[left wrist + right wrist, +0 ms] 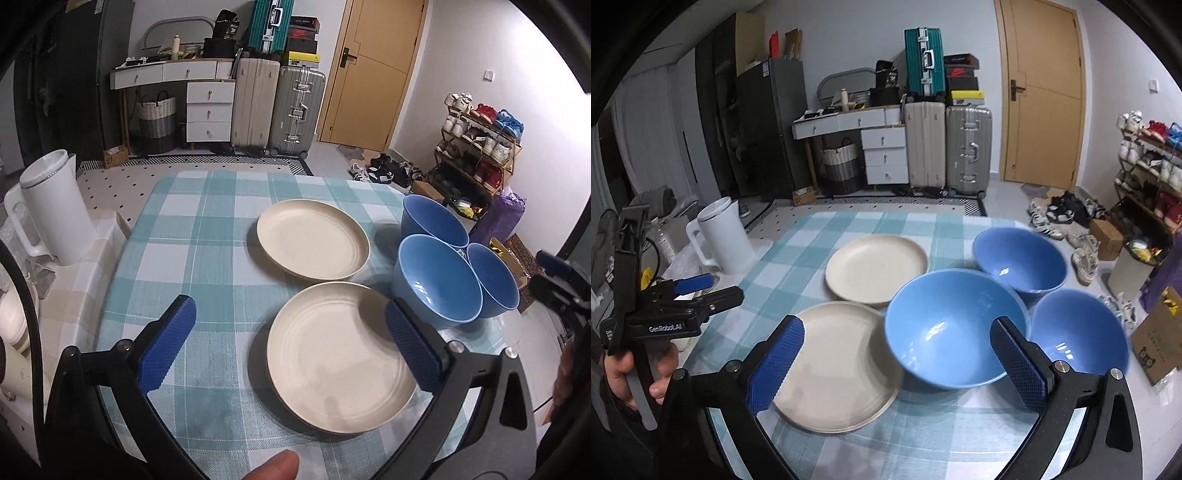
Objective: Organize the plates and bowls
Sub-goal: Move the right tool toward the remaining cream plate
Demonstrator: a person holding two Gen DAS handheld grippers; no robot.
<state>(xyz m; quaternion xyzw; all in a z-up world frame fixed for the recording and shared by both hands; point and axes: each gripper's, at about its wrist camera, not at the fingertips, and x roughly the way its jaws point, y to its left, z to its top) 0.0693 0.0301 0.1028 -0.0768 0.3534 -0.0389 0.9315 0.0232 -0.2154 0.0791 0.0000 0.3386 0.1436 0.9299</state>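
From the left wrist view, the left claw hangs above the tabletop with its blue pads spread wide and nothing between them. Under it lies the near plate, cream coloured, close to the tabletop's near edge. The far plate lies just beyond it, a narrow strip of checked cloth between the two. Three blue bowls cluster at the right edge, crowded together, the nearest just beside the near plate. A white jug stands off the left edge, and the cloth on that side lies bare and open. From the right wrist view, the right claw is likewise wide open and empty, poised above the largest bowl, whose rim overlaps the near plate in this view. The other two bowls sit close to the right edge of the tabletop. At far left, a hand grips the other tool.
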